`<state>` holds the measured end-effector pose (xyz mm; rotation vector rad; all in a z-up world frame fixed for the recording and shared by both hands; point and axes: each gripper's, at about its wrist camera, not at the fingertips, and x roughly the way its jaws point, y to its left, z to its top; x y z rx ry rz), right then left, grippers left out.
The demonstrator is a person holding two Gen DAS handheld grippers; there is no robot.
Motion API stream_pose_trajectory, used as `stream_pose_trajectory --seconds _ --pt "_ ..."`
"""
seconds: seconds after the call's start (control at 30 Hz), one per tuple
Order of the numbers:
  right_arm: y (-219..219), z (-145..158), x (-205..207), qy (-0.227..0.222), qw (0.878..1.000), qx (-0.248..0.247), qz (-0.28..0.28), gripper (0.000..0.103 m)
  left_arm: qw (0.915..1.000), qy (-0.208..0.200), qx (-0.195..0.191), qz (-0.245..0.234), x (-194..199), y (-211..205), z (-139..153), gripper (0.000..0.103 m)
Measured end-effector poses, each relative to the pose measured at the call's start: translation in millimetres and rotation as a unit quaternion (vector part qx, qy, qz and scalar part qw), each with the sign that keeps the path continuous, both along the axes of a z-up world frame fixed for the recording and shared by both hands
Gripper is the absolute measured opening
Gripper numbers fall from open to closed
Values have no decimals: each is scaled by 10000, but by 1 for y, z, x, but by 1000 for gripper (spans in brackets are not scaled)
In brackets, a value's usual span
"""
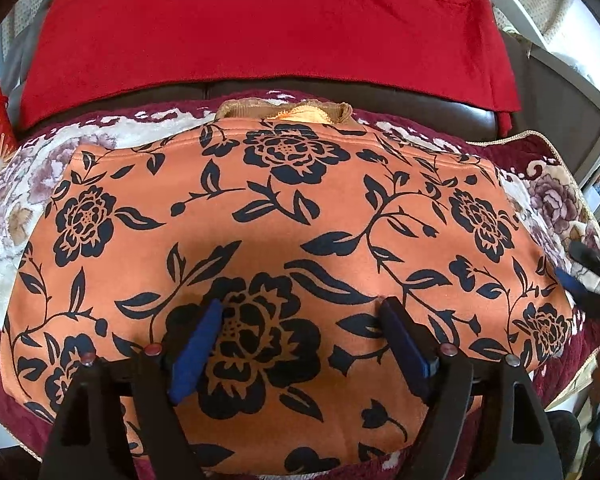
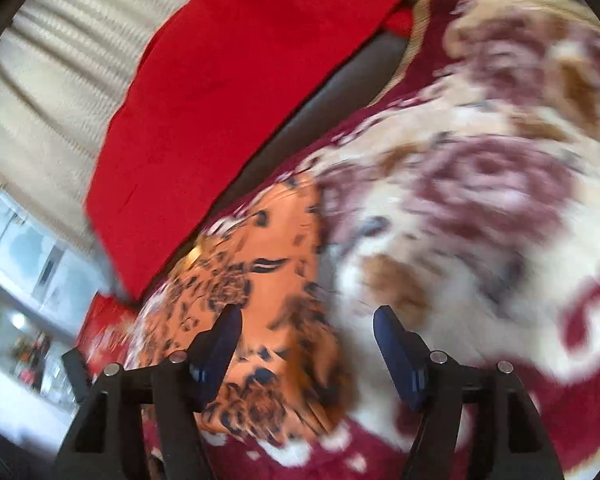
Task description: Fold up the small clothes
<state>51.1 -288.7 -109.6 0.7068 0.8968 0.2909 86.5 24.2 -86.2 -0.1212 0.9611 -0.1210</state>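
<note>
The orange floral garment (image 1: pixel 284 232) lay spread flat on the maroon floral blanket (image 1: pixel 16 200), its tan collar (image 1: pixel 284 110) at the far edge toward the red cloth (image 1: pixel 260 28) draped over the dark sofa back (image 1: pixel 420 104). The left gripper (image 1: pixel 300 312) stood over the near half of the garment with its blue-padded fingers (image 1: pixel 198 344) set wide apart, nothing between them; whether the tips touched the fabric could not be told. Off the garment's right edge, the right gripper (image 1: pixel 584 276) showed as a dark blur. In the right wrist view, heavily blurred, the right gripper (image 2: pixel 306 320) was likewise spread wide and empty, straddling the garment's (image 2: pixel 268 288) right edge where it met the blanket (image 2: pixel 480 200).
</note>
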Motion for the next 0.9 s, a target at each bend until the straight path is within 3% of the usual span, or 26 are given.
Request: stream_pose_trajectory --seconds 0.13,0.2,0.33,0.4,0.47,0.5,0.53,0.63,0.7,0.77,0.8,0.87,0.9 --pt "14 -18 61 409 9948 213 909 72 10000 -1 -41 -43 -1 1 0 82" --pt "17 -30 88 689 9920 138 1046 72 10000 1 -62 -70 -2 2 0 82" --pt "20 -36 127 791 9892 397 1171 72 9999 -50 -88 -69 -2 2 0 83" --pt "27 -42 145 980 9861 244 1321 70 9999 -116 -101 -63 -4 2 -1 83" --pt "36 -38 155 919 9850 -84 1460 44 9998 -154 -111 -83 -5 3 -2 84" --pt "47 -31 156 858 9819 -371 1646 23 9997 -167 -119 -100 -5 3 -3 84" --pt "53 -22 153 755 9814 -590 1664 17 9997 -179 -130 -110 -6 4 -3 84" --pt "69 14 140 226 9787 -1391 1492 14 9995 -247 -139 -155 -8 4 -3 84" --pt "75 24 134 -25 9731 -1902 1303 13 9994 -276 -140 -164 -10 4 -2 84" --pt "81 -1 143 380 9595 -2491 1257 14 9994 -233 -197 -139 -14 8 3 84" --pt "83 -16 145 552 9579 -2520 1259 21 9991 -262 -329 -106 -18 15 9 84" --pt "81 -15 139 362 9627 -2458 1068 31 9973 -474 -565 52 -32 37 23 84" --pt "77 -10 134 298 9672 -2342 941 48 9959 -608 -648 184 -41 53 30 84"
